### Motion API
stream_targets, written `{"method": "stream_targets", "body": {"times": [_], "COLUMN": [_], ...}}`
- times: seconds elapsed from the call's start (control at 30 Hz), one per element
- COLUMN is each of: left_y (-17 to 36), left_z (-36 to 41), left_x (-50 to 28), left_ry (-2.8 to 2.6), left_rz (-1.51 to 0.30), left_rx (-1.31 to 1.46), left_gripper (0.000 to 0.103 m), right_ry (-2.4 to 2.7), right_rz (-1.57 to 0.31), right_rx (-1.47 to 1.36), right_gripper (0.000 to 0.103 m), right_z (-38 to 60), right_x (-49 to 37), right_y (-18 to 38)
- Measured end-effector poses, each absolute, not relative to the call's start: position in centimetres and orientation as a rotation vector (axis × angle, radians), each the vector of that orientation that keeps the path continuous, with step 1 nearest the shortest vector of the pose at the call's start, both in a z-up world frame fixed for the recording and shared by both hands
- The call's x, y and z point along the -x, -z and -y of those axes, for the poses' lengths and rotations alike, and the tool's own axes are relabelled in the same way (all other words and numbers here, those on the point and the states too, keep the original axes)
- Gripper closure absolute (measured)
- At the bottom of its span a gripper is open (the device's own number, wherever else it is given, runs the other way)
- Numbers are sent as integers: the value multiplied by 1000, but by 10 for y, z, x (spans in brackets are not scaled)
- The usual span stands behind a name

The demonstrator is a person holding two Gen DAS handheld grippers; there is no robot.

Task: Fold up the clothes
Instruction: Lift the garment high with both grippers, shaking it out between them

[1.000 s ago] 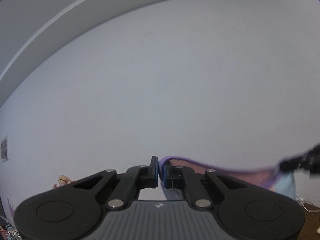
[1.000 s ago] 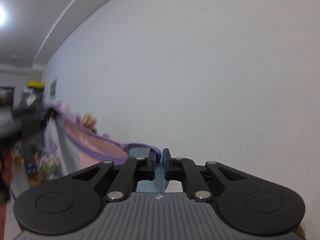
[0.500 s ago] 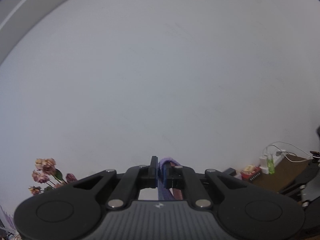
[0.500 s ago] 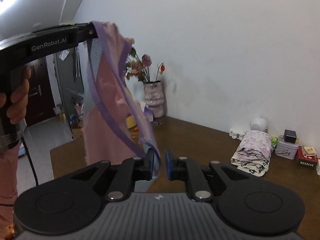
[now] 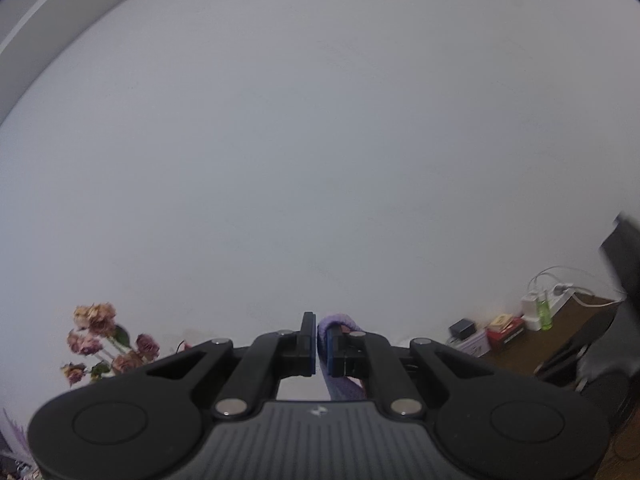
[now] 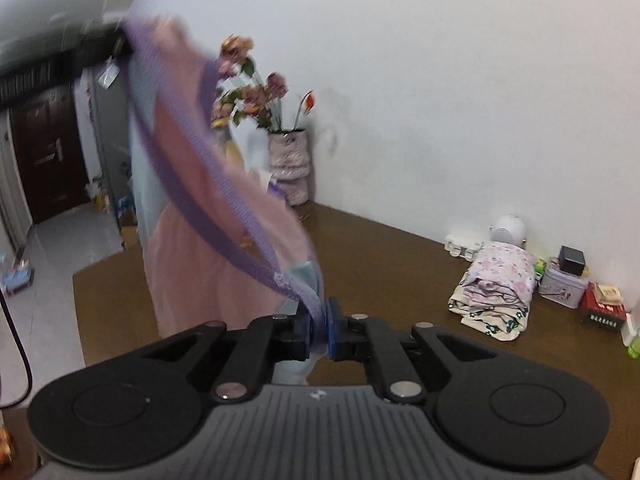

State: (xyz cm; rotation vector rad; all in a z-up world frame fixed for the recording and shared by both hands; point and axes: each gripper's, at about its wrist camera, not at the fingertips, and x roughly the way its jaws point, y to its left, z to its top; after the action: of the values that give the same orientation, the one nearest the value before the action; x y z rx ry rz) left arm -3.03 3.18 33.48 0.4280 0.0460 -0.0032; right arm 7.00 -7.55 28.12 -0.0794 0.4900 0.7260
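Closest to the right wrist camera, the right gripper (image 6: 319,330) has its jaws pinched on the purple ribbed trim of a pink garment (image 6: 192,240), the cloth squeezed flat between the blue pads; the jaws have just been closing, with the trim between them. From that pinch the trim climbs up and to the left across the frame to the left gripper (image 6: 116,42), which appears there only as a blurred dark bar holding the other end high in the air. Between the two the garment hangs as a loose sheet of pink with a pale blue panel, suspended above the brown wooden table (image 6: 380,264) (its lower edge is hidden behind the gripper, so contact with the table cannot be judged).

Seen from its own camera, the left gripper (image 5: 317,342) has its jaws pressed together on the same purple trim (image 5: 340,322), which loops over the right-hand finger and drops out of sight below.

Farther back on the table, a folded pile of floral clothes (image 6: 496,288) lies near the wall, with a small tin (image 6: 562,286) and a black box (image 6: 572,256) just beside it. At the far corner stands a vase of dried flowers (image 6: 288,160), against the plain white wall (image 6: 440,80); a dark door (image 6: 44,152) shows beyond at left
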Motion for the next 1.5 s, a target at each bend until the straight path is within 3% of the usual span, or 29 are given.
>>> {"method": "stream_targets", "body": {"times": [0.23, 0.63, 0.73, 0.8, 1.13, 1.5], "left_y": [-321, -316, -313, -311, -297, -283], "left_z": [-41, -30, -36, -41, -74, -62], "left_x": [28, 41, 40, 38, 5, -19], "left_ry": [21, 77, 64, 49, -21, 123], "left_rz": [-69, -48, -54, -61, -173, -290], "left_rx": [-423, -449, -445, -443, -374, -253], "left_gripper": [99, 99, 99, 99, 98, 88], "right_ry": [-801, -776, -751, -729, -579, -500], "right_rz": [-506, -556, -546, -535, -282, -48], "right_rx": [-1, 39, 21, 3, -123, -23], "right_gripper": [96, 92, 101, 101, 101, 102], "right_z": [83, 49, 52, 57, 105, 94], "right_x": [-61, -71, -76, -79, -70, -23], "right_y": [-295, -269, -269, -271, -347, -411]}}
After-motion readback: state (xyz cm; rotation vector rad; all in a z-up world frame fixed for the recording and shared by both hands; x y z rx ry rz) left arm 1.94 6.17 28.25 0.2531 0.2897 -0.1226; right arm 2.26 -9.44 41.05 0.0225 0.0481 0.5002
